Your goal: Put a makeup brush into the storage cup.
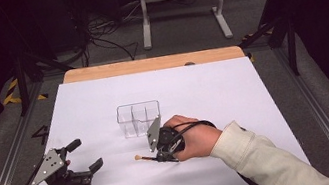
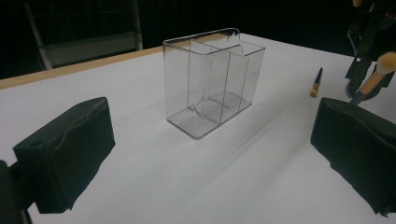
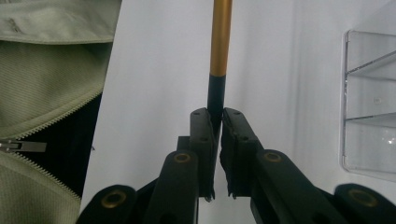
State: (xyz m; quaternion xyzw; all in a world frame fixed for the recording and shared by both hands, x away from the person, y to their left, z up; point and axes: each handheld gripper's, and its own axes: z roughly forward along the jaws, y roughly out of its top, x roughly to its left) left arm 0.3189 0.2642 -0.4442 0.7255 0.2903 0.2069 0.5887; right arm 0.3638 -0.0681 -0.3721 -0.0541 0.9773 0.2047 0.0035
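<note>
My right tool [image 1: 159, 156] is clamped on the brush [image 3: 219, 51], handle low over the tabletop [image 1: 233, 91]. Clear organizer [image 1: 139, 119] stands just beyond it. My left tool [image 1: 87, 156] rests well aside, jaws apart.

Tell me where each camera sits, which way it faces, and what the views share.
High view: above the person's side, looking forward and down on the white table; both forearms and grippers show.
Left gripper view: rides the left gripper, open jaws facing the clear organizer.
Right gripper view: rides the right gripper, shut on the brush; a jacket shows.
All three share the organizer and brush.
</note>
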